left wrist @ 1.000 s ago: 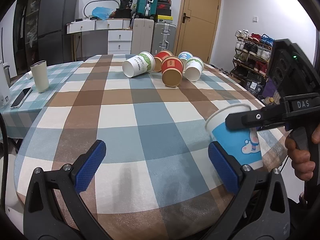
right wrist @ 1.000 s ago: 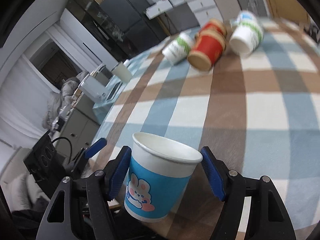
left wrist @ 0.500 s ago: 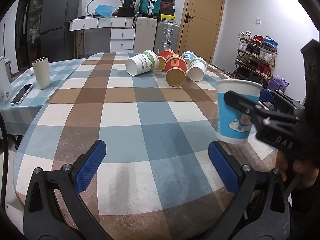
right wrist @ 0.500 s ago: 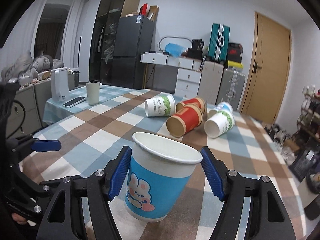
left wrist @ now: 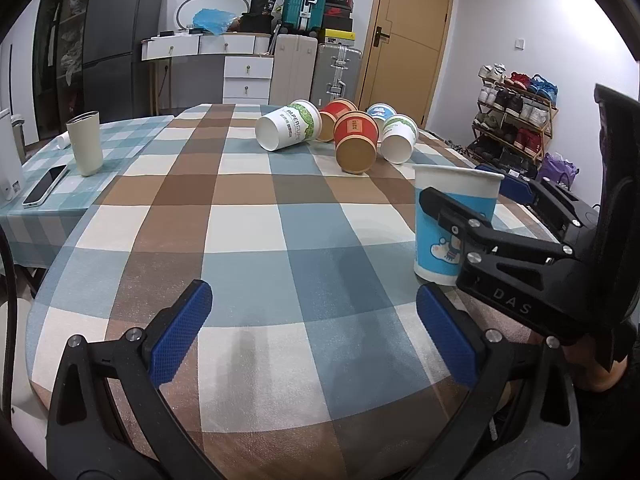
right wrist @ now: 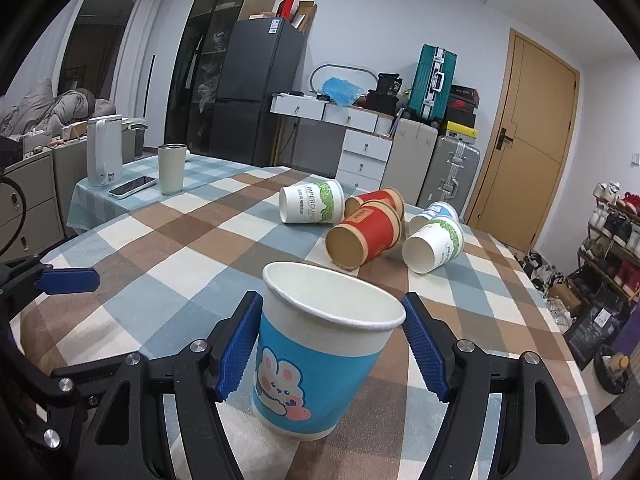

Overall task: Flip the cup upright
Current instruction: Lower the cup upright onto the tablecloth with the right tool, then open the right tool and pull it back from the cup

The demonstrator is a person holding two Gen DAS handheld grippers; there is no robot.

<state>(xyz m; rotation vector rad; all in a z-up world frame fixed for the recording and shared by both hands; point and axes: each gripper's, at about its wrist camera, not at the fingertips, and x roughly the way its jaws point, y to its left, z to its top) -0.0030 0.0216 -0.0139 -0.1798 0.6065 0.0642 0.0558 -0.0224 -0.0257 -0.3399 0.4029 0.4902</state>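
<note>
Six paper cups show in all: one blue cup [right wrist: 320, 364] standing upright, mouth up, near the close edge of the checked surface [left wrist: 248, 240], and five more lying on their sides in a cluster at the far end. Of those five, two are white with green print, and the left one [left wrist: 289, 125] reads "PAPERCUPS" on its wall; two are red [left wrist: 356, 142] with brown insides and a small label too blurred to read; one, blue and white [left wrist: 381, 111], lies half hidden behind the rest. The upright blue cup carries a cartoon rabbit on one face and a small llama-like figure on the other. The right hand-held gripper [right wrist: 332, 346] brackets this cup, its blue pads [right wrist: 238, 344] at both walls just under the rim; whether they press it or merely touch cannot be told. Its black body bears the letters "DAS" in the left wrist view. The left hand-held gripper [left wrist: 316, 334] is spread wide with nothing between its pads, hovering low over the surface. One tall cream tumbler [left wrist: 85, 143], one phone [left wrist: 45, 185] and one white appliance [right wrist: 104, 150] sit on the neighbouring blue-checked cloth
</note>
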